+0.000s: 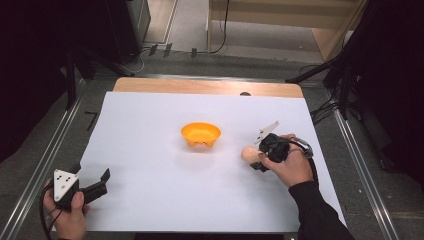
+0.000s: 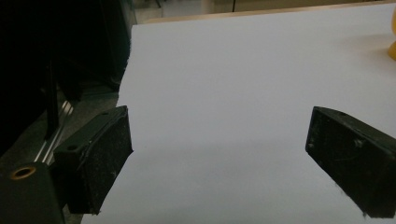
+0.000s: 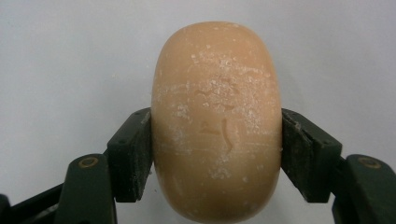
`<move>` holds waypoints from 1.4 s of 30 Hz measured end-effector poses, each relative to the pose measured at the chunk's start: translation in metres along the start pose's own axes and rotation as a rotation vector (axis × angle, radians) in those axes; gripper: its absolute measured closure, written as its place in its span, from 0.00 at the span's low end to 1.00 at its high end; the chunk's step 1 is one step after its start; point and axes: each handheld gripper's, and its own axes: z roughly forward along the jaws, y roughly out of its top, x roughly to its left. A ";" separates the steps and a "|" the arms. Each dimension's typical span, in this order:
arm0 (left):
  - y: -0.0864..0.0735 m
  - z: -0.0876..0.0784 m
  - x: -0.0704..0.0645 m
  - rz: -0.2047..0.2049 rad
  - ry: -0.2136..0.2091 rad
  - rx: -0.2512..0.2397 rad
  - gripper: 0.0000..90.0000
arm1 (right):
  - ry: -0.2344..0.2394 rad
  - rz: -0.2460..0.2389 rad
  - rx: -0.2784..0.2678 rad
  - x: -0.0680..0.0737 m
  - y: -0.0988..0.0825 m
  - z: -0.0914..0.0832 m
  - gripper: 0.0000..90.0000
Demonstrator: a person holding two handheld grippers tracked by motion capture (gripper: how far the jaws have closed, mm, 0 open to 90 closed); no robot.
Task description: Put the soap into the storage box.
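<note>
1. Right tongs (image 1: 255, 159) clenched on a peach-coloured soap bar (image 1: 249, 153); both pads press its sides in the right gripper view, soap (image 3: 217, 121) upright between them, whitish scuffs on its face.
2. Soap sits at the right half of the desk (image 1: 150, 125), low over the white sheet; can't tell if it touches the sheet.
3. Orange bowl (image 1: 200, 134) near desk centre, left of the soap, apart from it.
4. Left tongs (image 1: 95, 185) released, jaws wide, nothing between them, at the near left corner of the desk.
5. Left gripper view: bare white sheet between the jaws, orange bowl edge (image 2: 392, 44) at far right.
</note>
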 end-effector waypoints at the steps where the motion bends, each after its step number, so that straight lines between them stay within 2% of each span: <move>1: 0.000 0.000 0.000 0.000 0.001 0.000 0.08 | 0.007 -0.003 0.000 0.000 0.001 0.000 0.37; 13: 0.000 0.000 0.000 -0.003 0.000 -0.001 0.08 | 0.030 -0.050 0.000 -0.005 0.017 -0.002 0.37; 29: 0.000 -0.001 0.000 -0.003 -0.003 -0.003 0.08 | 0.008 -0.133 0.011 -0.005 0.045 -0.004 0.37; 40: 0.000 0.000 0.000 -0.003 -0.004 -0.004 0.08 | 0.010 -0.157 0.004 -0.012 0.058 -0.001 0.37; 42: 0.000 0.000 0.000 -0.002 -0.004 -0.004 0.08 | 0.005 -0.148 0.003 -0.013 0.061 -0.002 0.37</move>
